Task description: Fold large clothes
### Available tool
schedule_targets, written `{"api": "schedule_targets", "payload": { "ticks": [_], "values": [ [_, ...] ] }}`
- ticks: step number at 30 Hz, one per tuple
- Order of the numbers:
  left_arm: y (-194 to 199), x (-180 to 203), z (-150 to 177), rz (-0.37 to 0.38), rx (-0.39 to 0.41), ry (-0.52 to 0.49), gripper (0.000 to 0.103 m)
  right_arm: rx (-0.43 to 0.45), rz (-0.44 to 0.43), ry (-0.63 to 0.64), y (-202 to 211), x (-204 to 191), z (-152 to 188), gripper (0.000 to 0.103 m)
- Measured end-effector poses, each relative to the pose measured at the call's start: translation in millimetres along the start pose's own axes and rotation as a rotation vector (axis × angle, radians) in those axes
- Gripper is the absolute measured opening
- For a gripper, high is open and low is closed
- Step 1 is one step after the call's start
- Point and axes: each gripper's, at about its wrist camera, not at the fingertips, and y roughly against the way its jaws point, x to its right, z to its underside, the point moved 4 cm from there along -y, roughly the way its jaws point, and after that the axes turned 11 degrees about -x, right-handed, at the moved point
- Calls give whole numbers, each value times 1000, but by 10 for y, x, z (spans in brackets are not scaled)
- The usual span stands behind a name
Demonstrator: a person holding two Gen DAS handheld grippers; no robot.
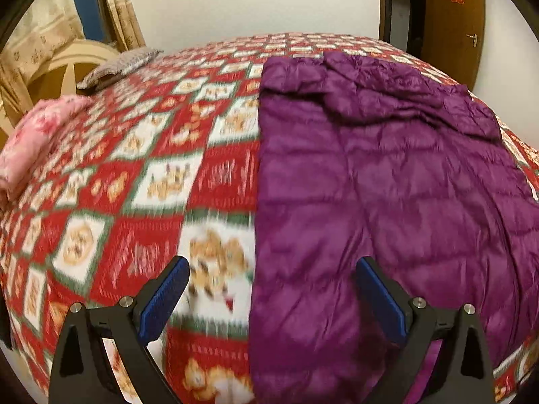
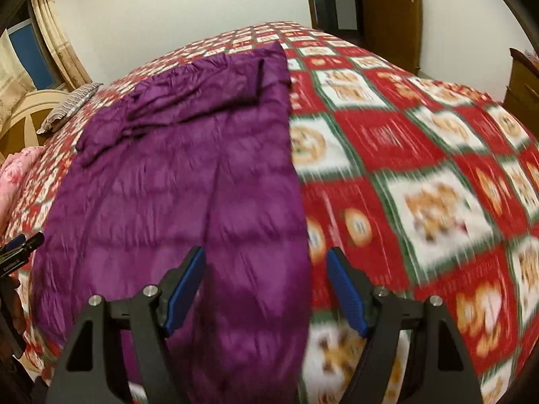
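Observation:
A large purple quilted jacket lies flat on a bed, with a sleeve folded across its far part. It also shows in the right wrist view. My left gripper is open and empty, hovering over the jacket's left edge near the bed's front. My right gripper is open and empty, hovering over the jacket's right edge. The left gripper's tip peeks in at the left of the right wrist view.
The bed has a red, white and green patterned cover, also in the right wrist view. A pink folded blanket and a grey pillow lie at the left. A wooden door and cabinet stand behind.

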Motion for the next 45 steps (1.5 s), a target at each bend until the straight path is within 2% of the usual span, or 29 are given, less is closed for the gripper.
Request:
{"api": "schedule_targets", "payload": {
  "ticks": [4, 7, 9, 10, 11, 12, 13, 14, 15, 18, 22, 30, 33, 35, 37, 41, 45],
  "values": [
    [-20, 11, 137, 34, -5, 11, 99, -25, -16, 6, -44, -15, 251, 77],
    [-36, 78, 221, 102, -6, 0, 98, -3, -1, 38, -32, -83, 367, 76],
    [-31, 144, 260, 140, -1, -21, 78, 1, -14, 44, -41, -113, 388, 68],
    [-10, 169, 267, 146, 9, -35, 73, 2, -23, 44, -39, -120, 393, 62],
    [11, 202, 275, 163, 15, -57, 56, 3, -31, 45, -34, -125, 398, 58],
    [32, 226, 276, 181, 19, -73, 38, 2, -45, 50, -25, -129, 388, 44],
    [59, 239, 279, 192, 26, -80, 30, 3, -58, 57, -11, -149, 407, 29],
    [100, 243, 277, 213, 40, -84, 14, 5, -76, 61, 1, -159, 405, 23],
    [133, 235, 277, 225, 53, -81, 10, 7, -89, 63, 14, -175, 415, 16],
    [309, 205, 266, 235, 113, -82, 7, 38, -118, 82, 104, -233, 423, 10],
    [720, 113, 234, 272, 214, -79, 6, 139, -187, 80, 456, -228, 382, 8],
    [1809, 17, 244, 313, 396, -175, 5, 329, -296, 91, 1565, -221, 240, 8],
    [1977, -50, 120, 297, 423, -177, 5, 404, -328, 121, 1968, -257, 177, 8],
    [1935, -70, -9, 302, 426, -179, 5, 420, -336, 146, 2061, -313, 34, 7],
    [1738, -77, -234, 280, 426, -183, 5, 427, -331, 167, 1968, -345, -167, 7],
    [1172, -29, -726, 244, 384, -177, 6, 387, -297, 127, 1456, -349, -671, 7],
    [710, -5, -1187, 193, 333, -158, 14, 349, -263, 24, 987, -214, -1147, 7]
  ]
}}
